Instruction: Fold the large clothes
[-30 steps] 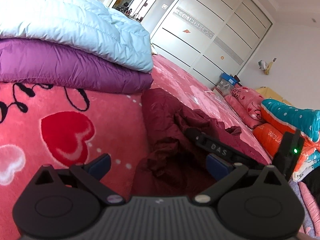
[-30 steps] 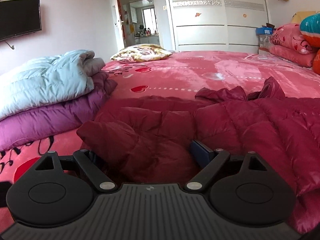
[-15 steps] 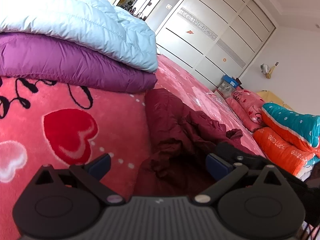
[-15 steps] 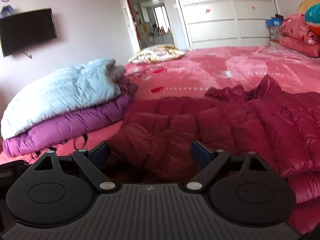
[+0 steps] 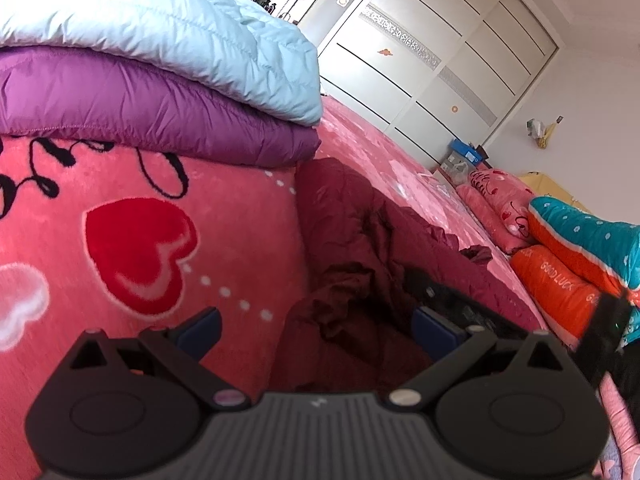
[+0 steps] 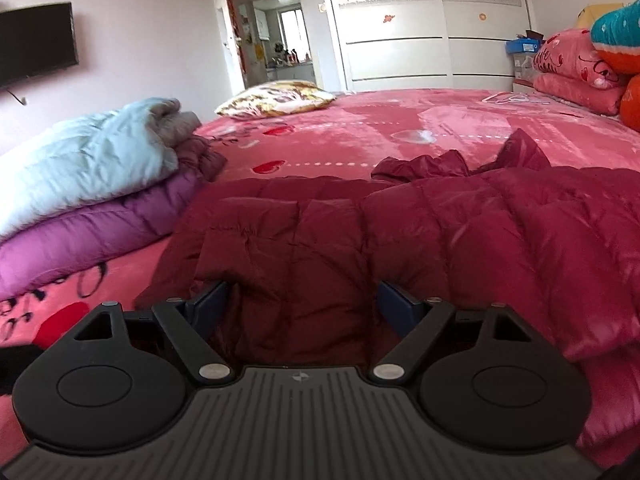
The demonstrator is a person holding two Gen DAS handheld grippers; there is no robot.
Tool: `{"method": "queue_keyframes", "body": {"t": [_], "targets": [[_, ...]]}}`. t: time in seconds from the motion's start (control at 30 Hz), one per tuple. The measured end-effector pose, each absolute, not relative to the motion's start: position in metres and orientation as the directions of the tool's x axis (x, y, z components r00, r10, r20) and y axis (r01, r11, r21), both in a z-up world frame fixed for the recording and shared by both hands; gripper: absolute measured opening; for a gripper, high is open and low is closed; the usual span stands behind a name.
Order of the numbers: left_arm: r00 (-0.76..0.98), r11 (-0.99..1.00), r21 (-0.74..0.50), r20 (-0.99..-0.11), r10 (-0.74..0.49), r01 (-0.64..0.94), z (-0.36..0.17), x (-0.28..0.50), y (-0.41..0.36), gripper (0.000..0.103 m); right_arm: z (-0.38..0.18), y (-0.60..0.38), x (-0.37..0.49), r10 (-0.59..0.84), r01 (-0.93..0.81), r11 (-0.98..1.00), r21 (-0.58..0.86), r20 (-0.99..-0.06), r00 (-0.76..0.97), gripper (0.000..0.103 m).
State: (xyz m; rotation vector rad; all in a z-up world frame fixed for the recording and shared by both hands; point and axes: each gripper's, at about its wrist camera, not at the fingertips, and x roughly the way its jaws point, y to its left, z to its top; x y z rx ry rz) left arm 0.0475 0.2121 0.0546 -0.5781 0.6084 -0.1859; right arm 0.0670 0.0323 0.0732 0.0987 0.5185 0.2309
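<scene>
The left gripper [image 5: 316,330] has its jaws spread wide, with nothing between the blue pads. Below and ahead of these jaws lies the dark red down jacket [image 5: 352,240], crumpled, on the pink bed cover [image 5: 140,240] with red hearts. The left pad is over the bare cover, the right pad is over the jacket's folds. Just beyond the right pad a black device [image 5: 460,304] is seen over the jacket; it looks like the other gripper, but I cannot tell for sure. Ahead and to the left of the jaws a light blue quilted garment [image 5: 160,28] lies folded on a purple one [image 5: 140,112].

The right gripper [image 6: 303,304] is released too, its jaws wide apart. A fold of the dark red down jacket [image 6: 460,232] lies between the two pads and goes on ahead and to the right of them; I cannot tell if the pads touch it. To the left of these jaws is the same stack, light blue on purple. Far ahead a patterned pillow [image 6: 276,98] rests on the bed cover, before the white wardrobe [image 6: 420,28].
</scene>
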Motion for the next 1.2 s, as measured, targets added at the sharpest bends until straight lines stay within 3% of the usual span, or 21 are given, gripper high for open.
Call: {"method": "queue_keyframes", "body": {"t": [0.33,0.67,0.9,1.07,1.2], "targets": [[0.802,0.833,-0.554,-0.499,-0.329,-0.003,0.052,0.047,0.208,0.101,0.049,0.053,0.098,0.184,-0.183,0.982,0.056,-0.539,0.822,0.103],[0.814,0.858,-0.513,-0.483,-0.322,0.036,0.059,0.043,0.198,0.101,0.077,0.034,0.064,0.208,-0.172,0.978,0.119,-0.485,0.849,0.103],[0.817,0.878,-0.469,-0.466,-0.339,0.097,0.067,0.032,0.181,0.101,0.124,-0.044,0.013,0.101,-0.039,0.986,0.163,-0.397,0.912,0.103],[0.801,0.889,-0.439,-0.482,-0.356,0.132,0.069,0.022,0.163,0.101,0.117,-0.113,0.027,-0.065,0.145,0.981,0.129,-0.482,0.874,0.103],[0.792,0.899,-0.410,-0.493,-0.361,0.154,0.073,0.011,0.150,0.101,0.087,-0.145,0.042,-0.054,0.204,0.961,0.187,-0.595,0.802,0.103]]}}
